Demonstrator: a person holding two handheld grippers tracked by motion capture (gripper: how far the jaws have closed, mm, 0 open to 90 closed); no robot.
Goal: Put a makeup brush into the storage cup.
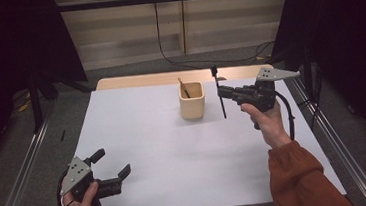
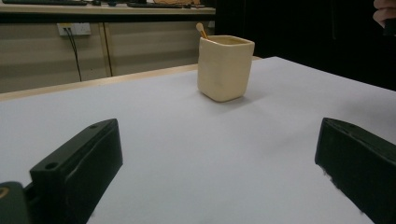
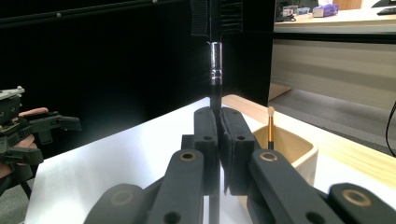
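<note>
Black jaws of the right gripper [image 1: 222,93] are clamped tight on a thin black brush [image 1: 220,95], which is held upright at the far right of the white table [image 1: 144,136], just right of the cream cup [image 1: 192,100]. From the right gripper view the brush handle [image 3: 215,70] is seen rising straight up from between the closed jaws, with a shiny metal band partway up and a flat dark head at the top. A second brush [image 1: 183,88] with a wooden handle is left leaning inside the cup, its pale tip [image 3: 270,111] poking above the rim. The left gripper [image 1: 110,165] is kept low at the near left corner, jaws spread wide apart with nothing between them. In the left gripper view the cup [image 2: 225,67] is seen well ahead, far from those jaws.
</note>
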